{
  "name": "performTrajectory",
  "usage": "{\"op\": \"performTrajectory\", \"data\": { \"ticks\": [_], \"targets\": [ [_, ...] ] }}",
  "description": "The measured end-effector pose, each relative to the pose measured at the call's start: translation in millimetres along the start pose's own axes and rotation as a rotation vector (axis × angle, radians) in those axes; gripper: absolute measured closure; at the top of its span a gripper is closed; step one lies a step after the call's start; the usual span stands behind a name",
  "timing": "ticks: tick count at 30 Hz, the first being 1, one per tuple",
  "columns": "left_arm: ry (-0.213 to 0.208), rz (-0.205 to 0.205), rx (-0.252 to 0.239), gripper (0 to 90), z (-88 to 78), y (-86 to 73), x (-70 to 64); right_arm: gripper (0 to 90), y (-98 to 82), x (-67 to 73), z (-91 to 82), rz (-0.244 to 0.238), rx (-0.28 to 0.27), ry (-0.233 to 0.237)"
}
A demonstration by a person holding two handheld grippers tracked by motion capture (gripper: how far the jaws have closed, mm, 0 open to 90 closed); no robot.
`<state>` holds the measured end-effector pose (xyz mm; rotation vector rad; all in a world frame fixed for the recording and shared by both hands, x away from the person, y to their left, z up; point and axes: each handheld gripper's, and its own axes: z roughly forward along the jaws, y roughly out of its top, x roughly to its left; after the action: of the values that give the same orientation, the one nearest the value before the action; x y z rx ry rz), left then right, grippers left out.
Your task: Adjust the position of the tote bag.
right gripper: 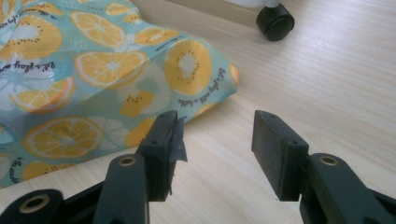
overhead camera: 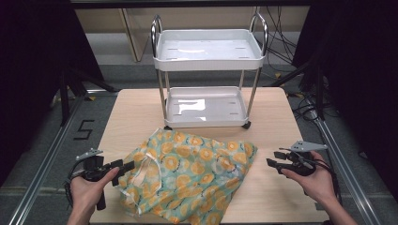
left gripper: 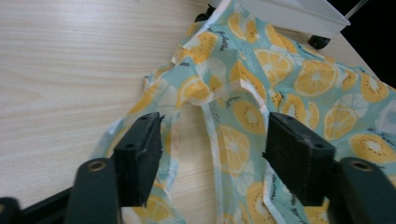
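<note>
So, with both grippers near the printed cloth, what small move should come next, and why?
Probably ease the left gripper down and close it on the fruit-print cloth. Its jaws stand open over the cloth's rumpled edge without pressing it, while the right gripper is open over bare table, apart from the cloth.

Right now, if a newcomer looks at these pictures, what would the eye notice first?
First comes the bright cloth printed with orange slices, lying crumpled on the near part of the wooden table. Behind it, at the far edge, stands a white cart with two trays. The left gripper sits open at the cloth's left edge, and the right gripper is open over bare wood to its right.
</note>
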<state>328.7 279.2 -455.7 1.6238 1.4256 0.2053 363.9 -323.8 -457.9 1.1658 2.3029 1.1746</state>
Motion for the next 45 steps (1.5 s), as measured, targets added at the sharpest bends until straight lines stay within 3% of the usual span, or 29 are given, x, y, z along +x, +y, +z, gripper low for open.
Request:
{"op": "performTrajectory", "data": {
  "ticks": [5,9,10,11,15,16,19,20,21,22,23,24,25,27,28,29,30,32,38,41,45],
  "targets": [
    [-0.021,0.029,0.023,30.7,0.3,1.3,-12.0,49.6,0.1,-3.2,-0.2,0.001,-0.006,-0.006],
    [-0.053,0.085,0.021,30.7,-0.7,4.5,-30.6,47.3,3.6,-3.0,-0.9,0.002,-0.015,-0.012],
    [-0.058,0.114,0.027,31.3,-1.4,5.9,-39.9,46.4,6.7,-0.4,-0.7,0.025,-0.023,0.002],
    [-0.058,0.114,0.027,31.9,-1.4,5.9,-39.9,46.4,6.7,-0.4,-0.7,0.025,-0.023,0.002],
    [-0.058,0.181,0.059,34.0,-2.9,5.6,-57.4,45.3,15.4,4.7,-1.8,0.015,-0.023,0.010],
    [-0.051,0.224,0.092,34.1,-7.2,3.9,-63.1,44.7,19.1,8.3,-0.2,-0.008,-0.035,0.005],
    [-0.041,0.231,0.091,33.5,-11.4,0.6,-66.0,44.3,22.8,12.3,1.1,-0.025,-0.033,0.015],
    [-0.005,0.229,0.093,33.4,-16.3,-2.2,-61.9,43.9,24.7,16.1,3.3,-0.027,-0.033,0.020],
    [-0.005,0.229,0.093,32.9,-16.3,-2.2,-61.9,43.7,25.3,16.2,4.6,-0.046,-0.038,0.021],
    [0.048,0.233,0.113,32.3,-20.6,-3.1,-49.4,43.5,25.7,17.3,5.0,-0.044,-0.027,0.030],
    [0.048,0.233,0.113,32.0,-20.6,-3.1,-49.4,43.5,25.7,17.3,5.0,-0.044,-0.027,0.030],
    [0.122,0.206,0.127,31.7,-21.9,-2.9,-34.3,43.3,24.7,19.2,6.3,-0.032,-0.023,0.028],
    [0.122,0.206,0.127,31.1,-21.9,-2.9,-34.3,43.3,24.7,19.2,6.3,-0.032,-0.023,0.028],
    [0.179,0.196,0.165,30.6,-20.4,-1.9,-17.4,43.1,24.6,16.2,7.4,-0.058,-0.030,0.017],
    [0.195,0.187,0.188,30.4,-19.3,-1.5,-9.7,43.1,24.2,15.3,7.7,-0.055,-0.028,0.019],
    [0.211,0.169,0.176,30.4,-15.9,-2.3,-4.6,43.1,23.6,16.3,7.7,-0.029,-0.019,0.020],
    [0.204,0.141,0.205,30.2,-10.1,-3.0,4.2,43.0,23.5,15.4,7.3,-0.025,-0.014,0.029],
    [0.200,0.126,0.232,29.9,-3.1,-3.9,10.5,43.0,23.3,14.7,6.9,-0.023,-0.017,0.029],
    [0.211,0.113,0.286,32.2,19.3,-6.4,17.6,42.8,22.4,16.8,7.5,-0.016,-0.011,0.028],
    [0.201,0.166,0.358,35.0,28.9,-3.8,20.2,42.6,22.6,17.3,8.1,-0.025,-0.016,0.028],
    [0.200,0.192,0.393,46.0,42.3,-1.2,19.3,42.4,24.0,14.6,7.9,-0.054,-0.028,0.017]
  ]
}}
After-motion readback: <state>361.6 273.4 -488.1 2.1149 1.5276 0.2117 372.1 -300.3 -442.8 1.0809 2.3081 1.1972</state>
